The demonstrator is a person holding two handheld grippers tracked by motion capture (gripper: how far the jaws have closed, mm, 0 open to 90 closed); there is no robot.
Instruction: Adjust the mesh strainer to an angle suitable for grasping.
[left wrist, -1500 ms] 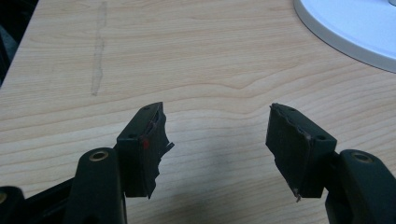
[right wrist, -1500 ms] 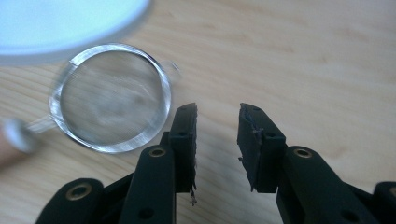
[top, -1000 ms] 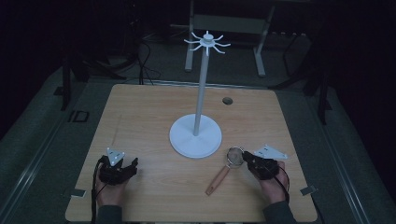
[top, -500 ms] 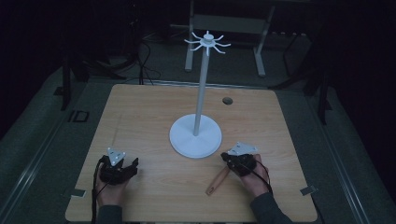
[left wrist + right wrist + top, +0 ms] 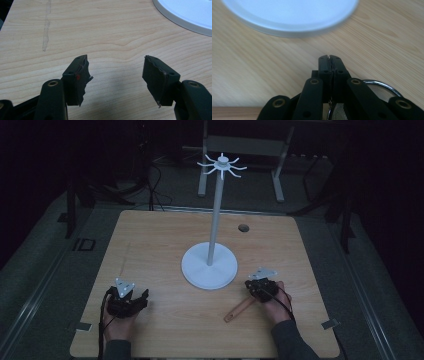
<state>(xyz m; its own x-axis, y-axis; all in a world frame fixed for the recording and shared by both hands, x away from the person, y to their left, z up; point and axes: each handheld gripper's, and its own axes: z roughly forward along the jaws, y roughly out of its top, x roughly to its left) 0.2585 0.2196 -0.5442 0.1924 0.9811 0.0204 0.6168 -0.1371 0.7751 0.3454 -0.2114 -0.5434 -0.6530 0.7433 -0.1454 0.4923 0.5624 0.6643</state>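
Right claw (image 5: 256, 287) shifted in over small wire-mesh strainer with wooden handle (image 5: 239, 310) — jaws just closing, now together on its metal rim (image 5: 378, 83). Strainer flat on wooden worktop (image 5: 160, 245), beside white hook stand (image 5: 210, 270). Left claw (image 5: 116, 75) apart, empty — lift likely next.

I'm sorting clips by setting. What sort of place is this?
Probably a lab or recording studio, not a home: a bare wooden table on dark carpet, cables and metal stand legs behind it, and little on the table besides a white hook stand.
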